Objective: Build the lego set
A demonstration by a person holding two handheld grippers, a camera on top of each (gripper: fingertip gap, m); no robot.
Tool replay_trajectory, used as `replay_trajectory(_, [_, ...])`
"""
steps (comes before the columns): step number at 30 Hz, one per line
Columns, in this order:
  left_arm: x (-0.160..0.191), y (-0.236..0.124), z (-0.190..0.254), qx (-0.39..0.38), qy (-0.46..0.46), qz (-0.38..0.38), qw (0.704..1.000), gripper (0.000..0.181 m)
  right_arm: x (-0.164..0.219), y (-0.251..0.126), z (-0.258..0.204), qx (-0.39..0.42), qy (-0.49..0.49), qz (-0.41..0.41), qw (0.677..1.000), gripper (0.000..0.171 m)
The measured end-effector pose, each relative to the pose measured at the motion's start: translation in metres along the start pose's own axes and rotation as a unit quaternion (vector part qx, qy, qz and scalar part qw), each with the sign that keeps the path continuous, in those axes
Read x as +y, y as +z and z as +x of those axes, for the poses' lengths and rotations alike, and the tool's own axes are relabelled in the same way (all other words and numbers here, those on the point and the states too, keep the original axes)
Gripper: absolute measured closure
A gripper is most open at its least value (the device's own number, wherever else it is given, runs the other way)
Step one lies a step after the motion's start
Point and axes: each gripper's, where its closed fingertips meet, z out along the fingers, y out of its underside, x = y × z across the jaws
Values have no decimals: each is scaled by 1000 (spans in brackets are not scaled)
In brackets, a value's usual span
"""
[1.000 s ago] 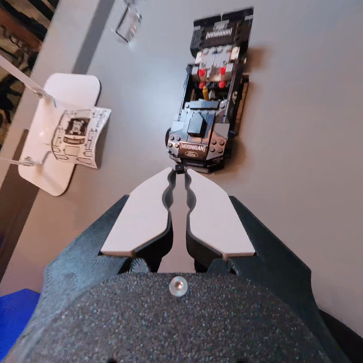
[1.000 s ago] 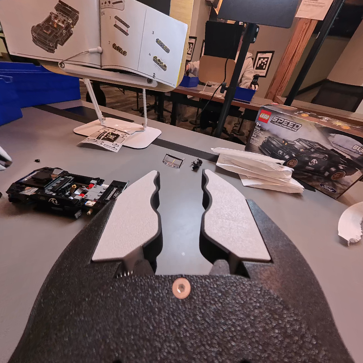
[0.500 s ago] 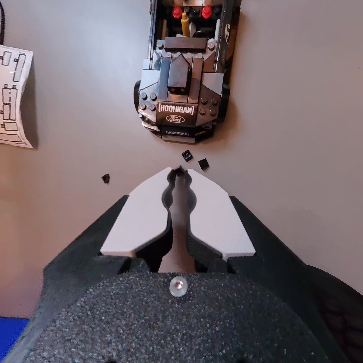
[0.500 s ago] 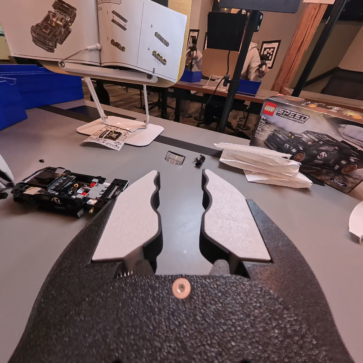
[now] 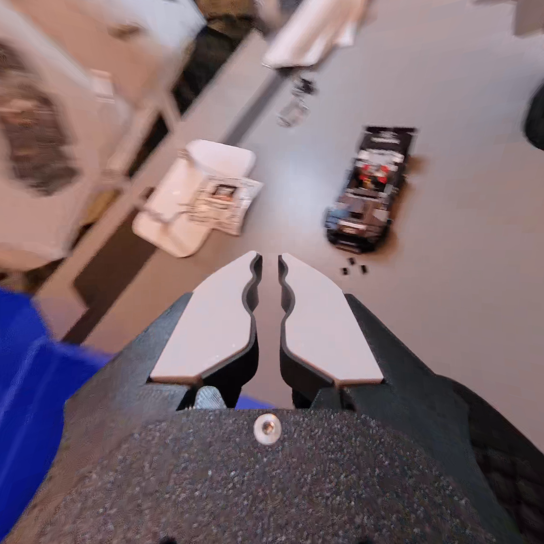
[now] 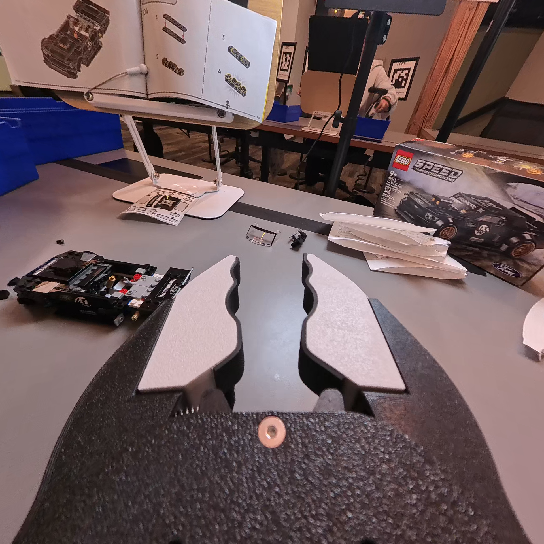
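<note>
The partly built black Lego car (image 6: 97,282) lies on the grey table, left of my right gripper (image 6: 270,259). That gripper is open and empty, just above the table. In the blurred left wrist view the car (image 5: 368,191) is ahead to the right, with three small black pieces (image 5: 353,268) on the table by its near end. My left gripper (image 5: 270,257) is raised and back from them, its fingers a narrow gap apart with nothing between them. A clear windscreen piece (image 6: 262,235) and a small dark piece (image 6: 298,238) lie beyond my right gripper.
An instruction booklet (image 6: 141,50) sits on a white stand (image 6: 206,203), with a sticker sheet (image 6: 159,206) at its base. Paper bags (image 6: 391,244) and the set's box (image 6: 471,212) are at the right. Blue bins (image 6: 44,141) are at the left. A white curved edge (image 6: 534,329) shows far right. The tips of one gripper are about 35 cm away from the tips of the other. The partly built black Lego car (image 6: 97,282) is about 20 cm from both grippers' fingertips. Seen from the left wrist view (image 5: 371,189) as well.
My left gripper has let go of the small black piece by the car's near end and pulled back and up, fast. My right gripper has barely moved.
</note>
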Motion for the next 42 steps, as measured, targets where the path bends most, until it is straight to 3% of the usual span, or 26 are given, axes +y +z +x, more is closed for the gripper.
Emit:
replay_trajectory(4, [22, -68, -72, -118, -52, -10, 992, 174, -2, -1, 2, 4, 4, 4, 1000, 131])
replay_trajectory(7, [72, -97, -103, -157, -84, -87, 980, 172, -3, -2, 2, 8, 3, 8, 1000, 130])
replay_trajectory(12, [165, -106, -101, -90, -116, -233, 961, 166, -4, -2, 0, 10, -5, 6, 1000, 130])
replay_trajectory(16, [205, -103, -86, -14, -92, -303, 949, 163, -4, -4, 5, 24, -9, 7, 1000, 130])
replay_trajectory(24, [226, -92, -71, 122, 6, -373, 920, 157, 8, -7, 30, 71, 20, -10, 997, 130])
replay_trajectory(30, [259, -74, -74, 154, 48, -440, 883, 158, 21, 2, 35, 86, 21, -38, 995, 130])
replay_trajectory(42, [265, -56, -67, 183, 29, -436, 881, 170, 30, 10, 36, 87, 15, -58, 994, 130])
